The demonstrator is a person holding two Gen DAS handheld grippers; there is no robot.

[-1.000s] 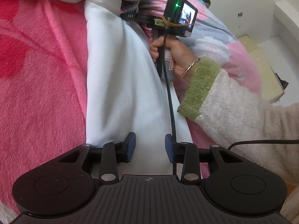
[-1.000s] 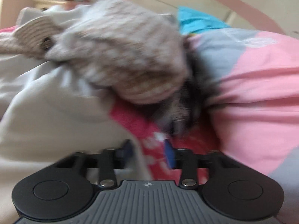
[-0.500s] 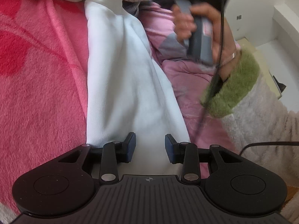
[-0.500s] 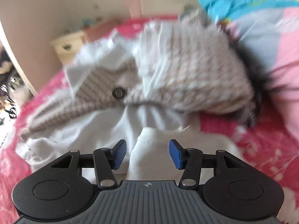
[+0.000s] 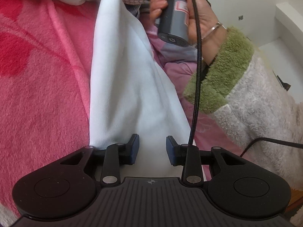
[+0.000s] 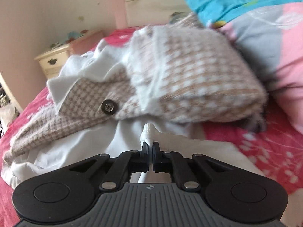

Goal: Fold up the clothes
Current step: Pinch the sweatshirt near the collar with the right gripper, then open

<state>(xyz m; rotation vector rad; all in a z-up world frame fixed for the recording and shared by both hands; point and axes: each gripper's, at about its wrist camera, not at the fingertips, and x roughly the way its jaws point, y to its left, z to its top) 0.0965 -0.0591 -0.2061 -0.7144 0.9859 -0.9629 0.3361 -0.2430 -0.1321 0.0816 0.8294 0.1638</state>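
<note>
Pink blanket (image 6: 265,151), right tool (image 6: 151,147) clamped on white garment's (image 6: 148,132) ribbed edge.

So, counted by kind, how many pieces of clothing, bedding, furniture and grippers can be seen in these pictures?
Clothing: 2 (white garment, beige checked garment); a dark item under the checked one is too blurred to count
Bedding: 2 (pink blanket, patterned quilt)
Furniture: 1 (bedside cabinet)
Grippers: 2 (left gripper, right gripper)
Total: 7

Fluffy grey-white sleeve (image 5: 265,102) with green cuff (image 5: 217,71); thin, perhaps metal, bangle (image 5: 213,30)
</note>
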